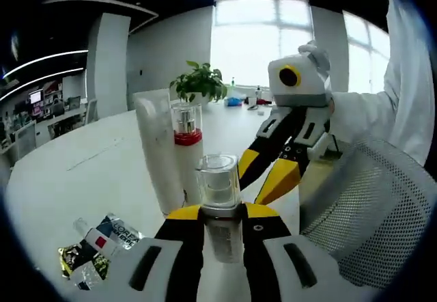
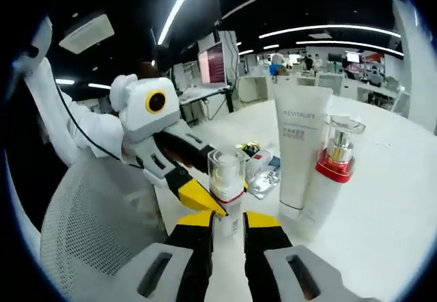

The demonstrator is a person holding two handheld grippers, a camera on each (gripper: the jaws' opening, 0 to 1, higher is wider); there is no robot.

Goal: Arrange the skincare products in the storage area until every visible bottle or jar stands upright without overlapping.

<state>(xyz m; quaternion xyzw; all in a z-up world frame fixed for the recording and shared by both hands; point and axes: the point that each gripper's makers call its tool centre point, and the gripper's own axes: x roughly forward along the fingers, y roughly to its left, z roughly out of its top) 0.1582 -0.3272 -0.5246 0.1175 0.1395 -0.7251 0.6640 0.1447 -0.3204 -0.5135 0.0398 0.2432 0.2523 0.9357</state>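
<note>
A small clear-capped bottle (image 1: 218, 182) (image 2: 227, 172) stands upright between the yellow tips of my left gripper (image 1: 222, 216), which is shut on it. From the left of the right gripper view that gripper (image 2: 208, 198) reaches in to the bottle. My right gripper (image 2: 229, 223) (image 1: 258, 182) is open, its tips close beside the bottle's lower part. Just behind the bottle stand a tall white tube (image 1: 157, 148) (image 2: 300, 145) and a white bottle with a red band (image 1: 187, 134) (image 2: 333, 162), both upright.
Several foil sachets (image 1: 95, 244) (image 2: 263, 172) lie on the white table (image 1: 82, 172) by the tube. A grey mesh chair (image 1: 372, 213) (image 2: 95, 227) stands at the table's edge. A person's white sleeve (image 1: 396, 104) is behind the grippers. A potted plant (image 1: 199, 82) sits farther back.
</note>
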